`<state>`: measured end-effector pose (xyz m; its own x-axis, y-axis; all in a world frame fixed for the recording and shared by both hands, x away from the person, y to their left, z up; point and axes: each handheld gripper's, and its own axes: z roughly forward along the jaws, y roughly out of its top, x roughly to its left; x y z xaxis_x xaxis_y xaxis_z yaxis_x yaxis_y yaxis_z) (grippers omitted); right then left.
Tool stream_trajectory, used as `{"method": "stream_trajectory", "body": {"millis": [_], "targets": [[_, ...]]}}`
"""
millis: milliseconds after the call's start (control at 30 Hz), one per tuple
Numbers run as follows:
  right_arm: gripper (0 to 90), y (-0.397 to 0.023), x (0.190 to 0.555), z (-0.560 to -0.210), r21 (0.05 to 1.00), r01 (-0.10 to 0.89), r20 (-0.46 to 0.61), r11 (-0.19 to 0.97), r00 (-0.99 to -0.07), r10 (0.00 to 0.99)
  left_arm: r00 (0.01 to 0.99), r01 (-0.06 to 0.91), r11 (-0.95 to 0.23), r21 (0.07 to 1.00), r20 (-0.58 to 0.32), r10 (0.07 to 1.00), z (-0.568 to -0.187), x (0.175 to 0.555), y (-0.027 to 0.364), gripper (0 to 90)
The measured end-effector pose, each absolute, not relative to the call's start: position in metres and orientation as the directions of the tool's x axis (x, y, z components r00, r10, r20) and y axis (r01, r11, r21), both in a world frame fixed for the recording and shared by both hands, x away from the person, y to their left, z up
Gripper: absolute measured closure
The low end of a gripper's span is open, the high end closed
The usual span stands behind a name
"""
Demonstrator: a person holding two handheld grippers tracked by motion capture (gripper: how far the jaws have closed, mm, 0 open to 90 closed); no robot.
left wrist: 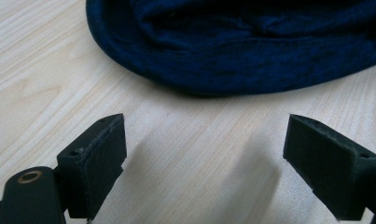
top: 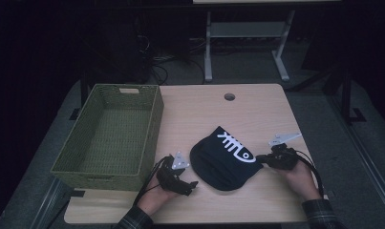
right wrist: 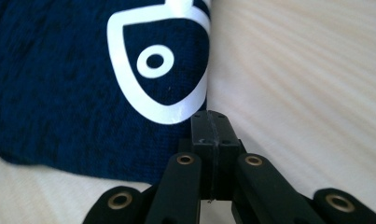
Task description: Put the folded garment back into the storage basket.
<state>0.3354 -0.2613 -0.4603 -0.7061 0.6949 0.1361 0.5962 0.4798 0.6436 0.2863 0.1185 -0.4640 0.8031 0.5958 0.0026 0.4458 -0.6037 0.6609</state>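
Right gripper [right wrist: 209,135]: jaws pressed together, nothing visibly between them; tips sit just at the hem of the dark navy knitted beanie with a white fish-skeleton print [right wrist: 83,84], beside the fish head; whether a fold of hem is nipped, cannot tell. Left gripper [left wrist: 204,158]: jaws spread wide, empty, hovering low over bare wood; the beanie's rolled brim [left wrist: 232,65] lies just ahead of the tips, not touched.

Beanie lies flat near the front edge of the light wooden table [top: 257,107], roughly mid-width, between the two hands; brim toward the person's left, print side up.

Handling, my read: light, soft, limp knit; no stiffness, so it will sag and fold from any single hold; stretchy, so a pinch on one layer drags rather than lifts cleanly; not fragile, not slippery on the pads. Best hold is the thick rolled brim, both layers pinched; two holds on opposite edges keep it from bunching; avoid pinching on the smooth printed patch, likely less grip there.

Woven olive-green rectangular basket [top: 147,124] stands at the table's left edge, open top, just left of the left gripper [top: 180,176]; cable hole near the far edge.
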Motion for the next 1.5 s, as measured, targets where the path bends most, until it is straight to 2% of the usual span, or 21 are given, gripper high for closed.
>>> {"method": "stream_trajectory", "body": {"millis": [400,567,600,667,833,1100,1167,1500], "targets": [[90.0,-0.249,0.306,-0.46,0.648,0.565,0.12,0.511,-0.738,0.664,0.8,0.452,-0.603,0.658,-0.001,0.599,-0.464,0.286,0.119,12.4],[88.7,-0.253,0.299,-0.459,0.679,0.567,0.108,0.468,-0.707,0.699,0.801,0.451,-0.601,0.66,-0.002,0.598,-0.464,0.287,0.12,12.4],[81.8,-0.255,0.297,-0.459,0.694,0.561,0.094,0.45,-0.691,0.717,0.801,0.454,-0.599,0.66,-0.007,0.599,-0.463,0.288,0.12,12.5],[76.6,-0.26,0.293,-0.46,0.704,0.57,0.085,0.424,-0.66,0.747,0.802,0.458,-0.598,0.658,-0.016,0.598,-0.463,0.289,0.121,12.6],[51.3,-0.27,0.29,-0.464,0.721,0.576,0.042,0.386,-0.592,0.805,0.804,0.46,-0.597,0.657,-0.023,0.595,-0.461,0.29,0.12,12.7],[19.7,-0.281,0.291,-0.471,0.719,0.601,0.007,0.349,-0.508,0.862,0.818,0.452,-0.592,0.667,-0.045,0.574,-0.452,0.294,0.117,12.8],[15.4,-0.283,0.292,-0.474,0.717,0.608,0.007,0.341,-0.496,0.868,0.824,0.447,-0.601,0.662,-0.042,0.565,-0.451,0.295,0.115,12.8],[8.5,-0.285,0.294,-0.481,0.707,0.623,0.002,0.334,-0.474,0.881,0.866,0.398,-0.665,0.632,-0.019,0.5,-0.437,0.308,0.104,12.8]]}}
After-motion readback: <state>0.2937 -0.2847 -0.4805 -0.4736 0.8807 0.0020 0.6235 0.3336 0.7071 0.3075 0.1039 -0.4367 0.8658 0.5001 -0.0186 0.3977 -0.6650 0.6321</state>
